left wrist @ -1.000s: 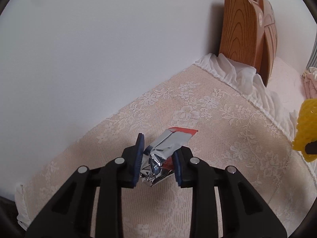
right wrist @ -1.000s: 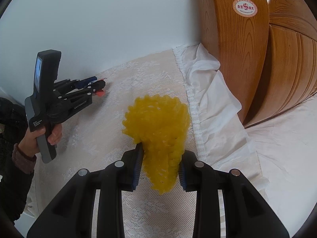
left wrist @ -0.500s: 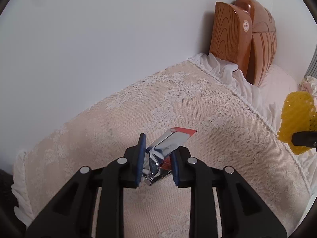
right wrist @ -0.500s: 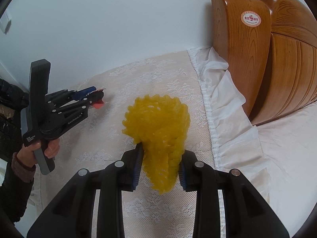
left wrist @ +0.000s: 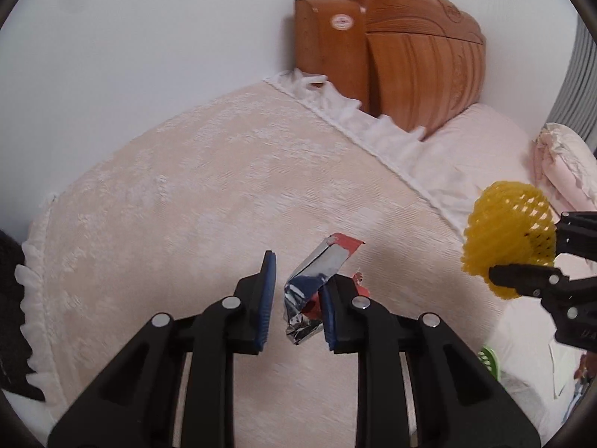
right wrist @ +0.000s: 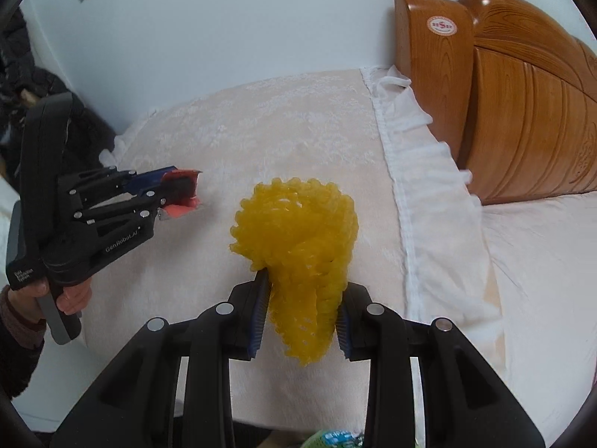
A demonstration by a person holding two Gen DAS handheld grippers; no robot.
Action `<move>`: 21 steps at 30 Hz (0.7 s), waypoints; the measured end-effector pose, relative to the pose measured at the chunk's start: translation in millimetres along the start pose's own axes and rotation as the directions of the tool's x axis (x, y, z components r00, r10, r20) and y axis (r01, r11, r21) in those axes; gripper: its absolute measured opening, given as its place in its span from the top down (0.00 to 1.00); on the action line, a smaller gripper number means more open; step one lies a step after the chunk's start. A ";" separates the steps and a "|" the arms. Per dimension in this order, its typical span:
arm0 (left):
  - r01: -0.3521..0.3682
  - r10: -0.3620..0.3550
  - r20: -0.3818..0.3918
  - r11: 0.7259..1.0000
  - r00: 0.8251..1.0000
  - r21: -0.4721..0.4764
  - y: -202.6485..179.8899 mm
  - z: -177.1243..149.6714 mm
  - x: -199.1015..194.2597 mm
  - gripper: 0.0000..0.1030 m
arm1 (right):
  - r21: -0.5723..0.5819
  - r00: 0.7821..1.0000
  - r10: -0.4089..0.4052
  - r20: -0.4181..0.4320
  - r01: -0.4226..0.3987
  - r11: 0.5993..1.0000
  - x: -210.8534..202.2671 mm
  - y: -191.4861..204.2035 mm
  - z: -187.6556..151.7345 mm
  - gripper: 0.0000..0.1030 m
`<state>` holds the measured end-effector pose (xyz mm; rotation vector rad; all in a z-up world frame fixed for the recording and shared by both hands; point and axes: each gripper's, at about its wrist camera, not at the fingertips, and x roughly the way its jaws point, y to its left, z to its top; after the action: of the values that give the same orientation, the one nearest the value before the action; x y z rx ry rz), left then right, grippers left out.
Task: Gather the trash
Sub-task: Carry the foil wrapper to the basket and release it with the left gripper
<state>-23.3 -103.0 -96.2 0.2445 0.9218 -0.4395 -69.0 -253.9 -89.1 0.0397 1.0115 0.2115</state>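
Item one: my left gripper [left wrist: 294, 298] pinches a crumpled silver-and-red foil wrapper [left wrist: 317, 287], lifted for disposal. Item two: my right gripper [right wrist: 302, 310] clamps a yellow foam fruit net [right wrist: 298, 239], likewise carried clear of the lace bedspread [right wrist: 298, 123].

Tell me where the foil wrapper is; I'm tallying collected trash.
The foil wrapper is pinched in the left gripper above the lace bedspread, left of the yellow foam net.

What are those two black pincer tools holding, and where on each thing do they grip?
The left gripper pinches the crumpled lower end of a silver foil wrapper. The right gripper squeezes the narrow lower end of a yellow foam net.
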 end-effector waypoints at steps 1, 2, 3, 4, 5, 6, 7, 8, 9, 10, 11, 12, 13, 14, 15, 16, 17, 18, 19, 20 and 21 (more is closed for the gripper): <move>0.018 -0.018 -0.003 1.000 1.000 0.003 -18.8 -8.9 -9.0 0.78 | -0.002 1.000 -0.008 0.001 0.008 1.000 -9.2 -0.8 -13.3 0.69; 0.046 -0.045 -0.011 0.999 0.999 0.009 -39.1 -17.7 -18.0 0.78 | -0.003 1.000 -0.027 0.003 0.027 1.000 -24.7 -3.9 -36.6 0.69; 0.069 -0.069 -0.015 0.998 0.998 0.011 -57.3 -26.0 -25.5 0.78 | 0.000 0.999 -0.048 0.006 0.048 0.999 -40.6 -7.6 -59.9 0.69; 0.091 -0.091 -0.018 0.996 0.996 0.010 -75.8 -34.5 -33.6 0.78 | 0.003 0.998 -0.060 0.007 0.060 0.998 -50.4 -9.7 -74.1 0.69; 0.112 -0.111 -0.024 0.994 0.993 0.015 -92.9 -42.6 -40.3 0.78 | 0.018 0.997 -0.076 0.011 0.076 0.997 -65.5 -14.8 -96.9 0.69; 0.125 -0.124 -0.032 0.992 0.992 0.022 -111.1 -51.0 -46.1 0.78 | 0.039 0.996 -0.087 0.012 0.087 0.995 -78.9 -20.6 -118.1 0.69; 0.135 -0.133 -0.040 0.991 0.990 0.028 -128.7 -59.2 -51.2 0.78 | 0.077 0.995 -0.097 0.011 0.096 0.992 -93.0 -29.1 -141.8 0.69; 0.147 -0.145 -0.050 0.988 0.988 0.036 -145.0 -66.8 -55.0 0.78 | 0.094 0.995 -0.100 0.010 0.098 0.991 -98.1 -35.2 -153.6 0.69; 0.160 -0.158 -0.059 0.986 0.986 0.045 -161.2 -74.3 -58.5 0.79 | 0.130 0.994 -0.105 0.010 0.103 0.986 -108.6 -43.9 -173.7 0.69; 0.171 -0.167 -0.066 0.984 0.984 0.055 -176.8 -81.4 -61.8 0.79 | 0.162 0.993 -0.114 0.012 0.111 0.980 -118.2 -52.5 -192.4 0.69; 0.178 -0.173 -0.073 0.982 0.982 0.068 -190.8 -87.9 -64.3 0.79 | 0.179 0.993 -0.120 0.011 0.116 0.977 -123.0 -58.2 -203.3 0.69; 0.185 -0.179 -0.079 0.979 0.981 0.081 -204.1 -93.7 -66.4 0.79 | 0.207 0.991 -0.132 0.010 0.128 0.970 -130.7 -65.7 -218.9 0.69; 0.194 -0.187 -0.087 0.977 0.979 0.090 -216.6 -99.4 -68.0 0.79 | 0.230 0.990 -0.144 0.009 0.138 0.963 -137.4 -72.4 -232.2 0.69; 0.205 -0.196 -0.097 0.974 0.976 0.098 -228.0 -104.8 -69.0 0.79 | 0.241 0.989 -0.149 0.007 0.143 0.960 -141.1 -76.6 -240.6 0.69; 0.213 -0.202 -0.108 0.971 0.973 0.106 -238.7 -109.6 -68.9 0.79 | 0.259 0.987 -0.159 0.003 0.152 0.954 -146.7 -82.3 -252.5 0.69; 0.220 -0.207 -0.118 0.969 0.971 0.115 -248.3 -113.8 -69.1 0.79 | 0.276 0.986 -0.166 -0.003 0.160 0.948 -150.8 -87.0 -261.1 0.69; 0.225 -0.209 -0.126 0.966 0.970 0.127 -256.7 -117.2 -68.9 0.79 | 0.284 0.986 -0.169 -0.005 0.164 0.945 -152.8 -89.2 -265.7 0.69; 0.227 -0.209 -0.132 0.964 0.969 0.138 -261.8 -118.4 -67.9 0.79 | 0.295 0.985 -0.174 -0.007 0.169 0.940 -155.5 -92.2 -271.2 0.69; 0.228 -0.208 -0.136 0.962 0.969 0.152 -268.2 -121.2 -68.2 0.79 | 0.304 0.984 -0.179 -0.006 0.173 0.937 -157.9 -94.7 -275.8 0.69; 0.231 -0.209 -0.140 0.959 0.968 0.164 -273.4 -123.5 -68.3 0.79 | 0.310 0.983 -0.182 -0.005 0.174 0.935 -161.5 -99.1 -284.2 0.69; 0.235 -0.211 -0.147 0.956 0.966 0.174 -277.6 -124.9 -68.1 0.79 | 0.320 0.982 -0.189 -0.005 0.181 0.930 -162.6 -101.3 -288.0 0.69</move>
<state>-277.4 -282.5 -118.9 0.3470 1.0379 -0.7303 -379.5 -403.2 -119.4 0.2405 1.0090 -0.1273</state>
